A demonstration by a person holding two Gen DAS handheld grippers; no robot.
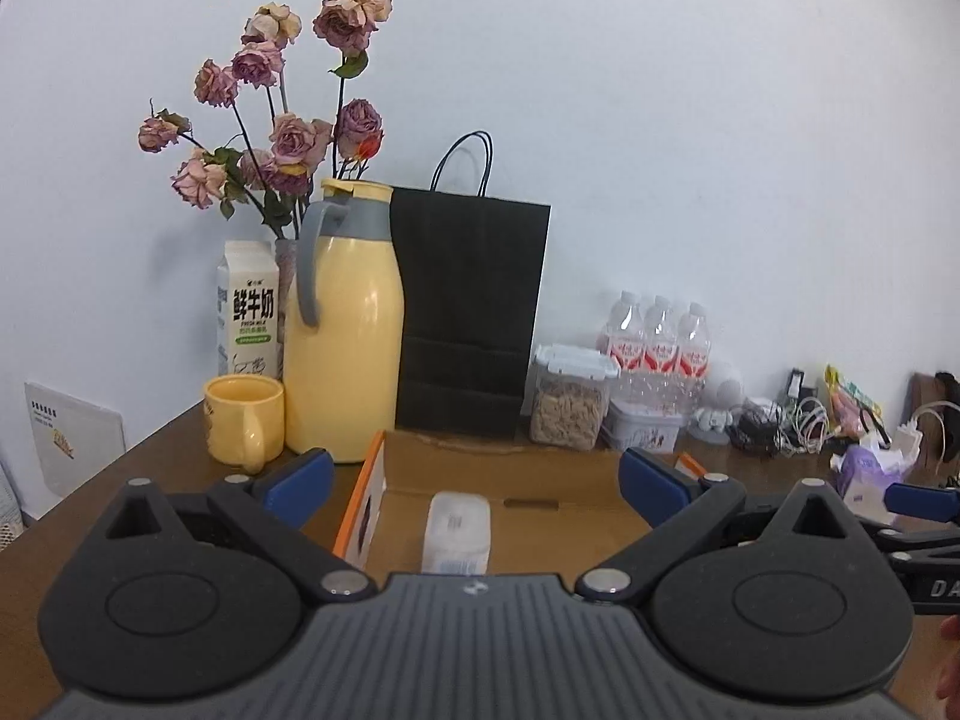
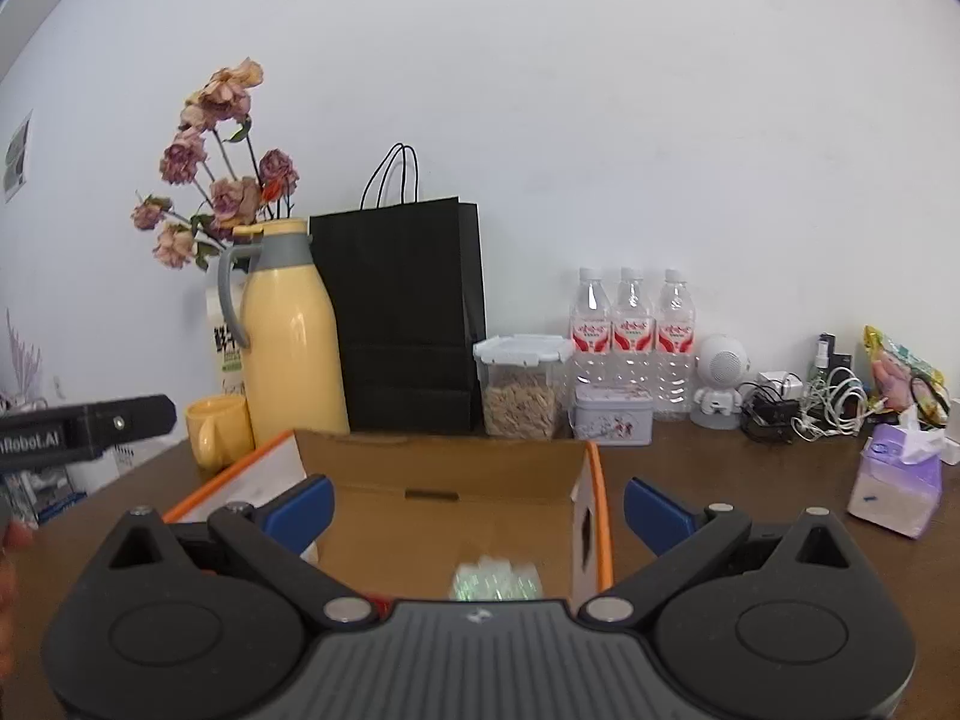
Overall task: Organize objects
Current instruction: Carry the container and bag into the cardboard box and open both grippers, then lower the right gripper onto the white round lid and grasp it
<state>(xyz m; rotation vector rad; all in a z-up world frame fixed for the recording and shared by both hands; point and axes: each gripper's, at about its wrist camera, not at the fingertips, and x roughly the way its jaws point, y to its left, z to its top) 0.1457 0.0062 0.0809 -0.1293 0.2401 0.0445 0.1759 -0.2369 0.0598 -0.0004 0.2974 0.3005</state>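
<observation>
An open cardboard box (image 1: 528,474) with orange edges sits on the brown table; it also shows in the right wrist view (image 2: 444,468). A white plastic container (image 1: 457,531) lies inside it. A shiny greenish packet (image 2: 495,582) lies on the box floor in the right wrist view. My left gripper (image 1: 477,483) is open and empty above the box. My right gripper (image 2: 477,507) is open and empty above the box's right part.
Along the wall stand a yellow mug (image 1: 243,423), yellow thermos jug (image 1: 342,324), milk carton (image 1: 249,309), dried roses (image 1: 282,114), black paper bag (image 1: 468,312), cereal container (image 1: 570,396), a tin (image 2: 612,414), water bottles (image 2: 630,330), cables (image 2: 798,408) and a tissue pack (image 2: 897,480).
</observation>
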